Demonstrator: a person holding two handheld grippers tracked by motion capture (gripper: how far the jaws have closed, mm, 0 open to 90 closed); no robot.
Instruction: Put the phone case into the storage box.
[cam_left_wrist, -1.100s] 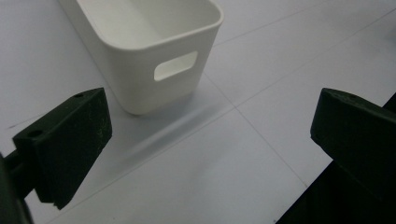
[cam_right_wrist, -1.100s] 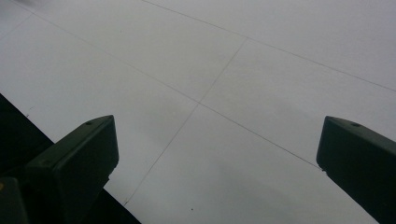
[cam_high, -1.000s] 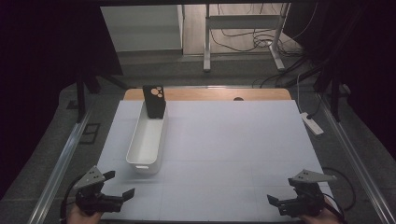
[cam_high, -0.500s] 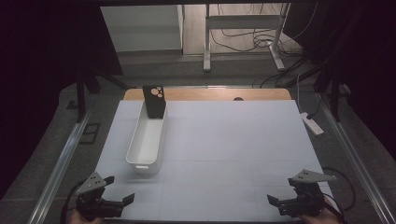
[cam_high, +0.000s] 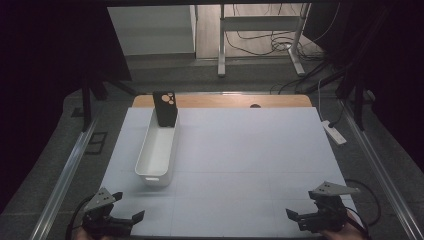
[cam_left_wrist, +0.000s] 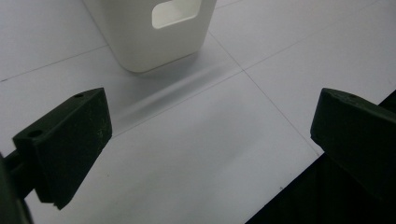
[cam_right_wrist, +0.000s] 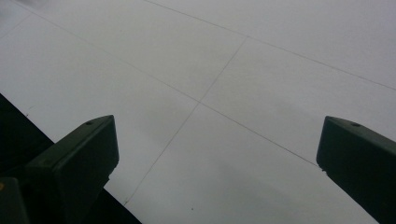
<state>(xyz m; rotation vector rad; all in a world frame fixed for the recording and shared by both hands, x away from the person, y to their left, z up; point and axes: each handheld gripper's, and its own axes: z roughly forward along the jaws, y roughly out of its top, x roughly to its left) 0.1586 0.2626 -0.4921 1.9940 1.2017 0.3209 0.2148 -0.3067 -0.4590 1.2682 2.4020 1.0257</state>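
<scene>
A long white bin (cam_high: 159, 148) lies on the white table sheet (cam_high: 240, 160), left of centre. A black phone case (cam_high: 165, 108) stands upright in the bin's far end. My left gripper (cam_high: 125, 216) hovers at the front left corner, open and empty, just in front of the bin. In the left gripper view the bin's near end (cam_left_wrist: 154, 28) with its handle slot sits ahead of the wide-apart jaws, my left gripper (cam_left_wrist: 210, 140) over bare sheet. At the front right corner, well away from the bin, is my right gripper (cam_high: 299, 216), also open and empty; its own view has my right gripper (cam_right_wrist: 219, 158) over bare sheet.
A white power strip (cam_high: 333, 132) lies just off the sheet's right edge. A wooden table strip (cam_high: 225, 101) borders the far side. Metal rails (cam_high: 65, 175) run along both sides. Beyond the table stand a desk frame and loose cables on the floor.
My left gripper has drawn back toward the front edge and slightly right. The right gripper has stayed almost still.
</scene>
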